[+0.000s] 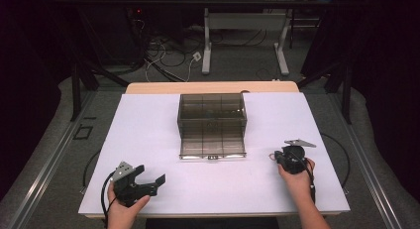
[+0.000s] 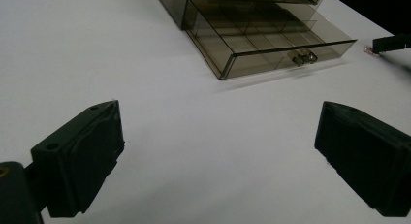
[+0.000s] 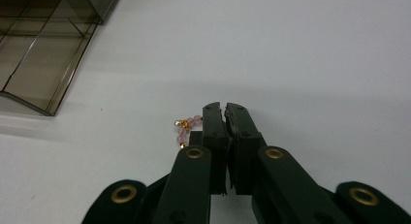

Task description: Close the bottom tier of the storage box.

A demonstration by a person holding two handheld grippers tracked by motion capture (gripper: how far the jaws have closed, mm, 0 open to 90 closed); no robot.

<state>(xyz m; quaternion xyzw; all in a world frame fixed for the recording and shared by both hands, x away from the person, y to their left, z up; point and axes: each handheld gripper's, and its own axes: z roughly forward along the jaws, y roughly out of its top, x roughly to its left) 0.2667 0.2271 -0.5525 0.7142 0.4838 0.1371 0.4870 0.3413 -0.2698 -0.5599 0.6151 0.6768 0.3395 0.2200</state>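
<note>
The right tongs [image 3: 224, 107] are pressed together, tips down at the white table [image 1: 148, 135]. A small string of pink and gold beads [image 3: 185, 128] lies on the table touching the near side of the tips, and part of it runs out of sight behind them. Whether the jaws pinch the string or only rest beside it, I cannot tell. From above, these tongs [image 1: 291, 157] sit in the person's right hand [image 1: 297, 182], with the beads [image 1: 272, 156] just at their left.

The left tongs [image 1: 151, 182] stand spread wide with nothing between them, only bare table. They are well apart from the right tongs, held low in the left hand [image 1: 121, 209].

A smoky clear box [image 1: 212, 112] stands beyond and between both tongs. Its drawer [image 2: 271, 42] is pulled out toward the person, its little metal pull [image 2: 304, 57] facing the left tongs. The beads are near the drawer's front corner.
</note>
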